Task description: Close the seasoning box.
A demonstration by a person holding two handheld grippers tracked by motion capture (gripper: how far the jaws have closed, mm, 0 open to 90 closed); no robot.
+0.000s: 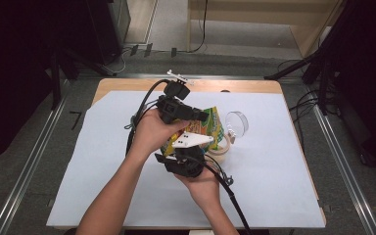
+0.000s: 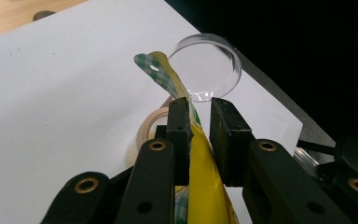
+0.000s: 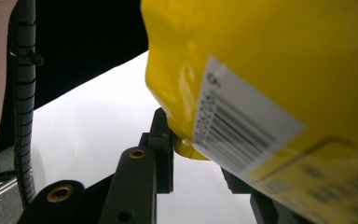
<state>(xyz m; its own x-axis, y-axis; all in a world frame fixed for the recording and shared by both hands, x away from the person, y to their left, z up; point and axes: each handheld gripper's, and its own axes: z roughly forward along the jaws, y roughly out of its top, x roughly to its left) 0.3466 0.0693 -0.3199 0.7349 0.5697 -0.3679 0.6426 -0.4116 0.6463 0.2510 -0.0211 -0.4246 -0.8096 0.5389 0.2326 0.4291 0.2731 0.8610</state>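
A wooden table (image 1: 127,84) stands on grey floor, most of its top covered by a white sheet (image 1: 103,171) that leaves a strip of bare wood along the far edge. On the sheet, right of centre, lie a clear round dish (image 1: 237,122) and, just beside it, a roll of beige tape (image 2: 150,128).

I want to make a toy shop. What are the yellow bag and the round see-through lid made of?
The yellow bag looks like thin, glossy plastic film: it shines, creases, and bends between the left tongs. A printed barcode label on it looks like paper, though I can't be sure. The round see-through lid looks like clear, hard plastic, maybe glass: the white sheet shows straight through it.
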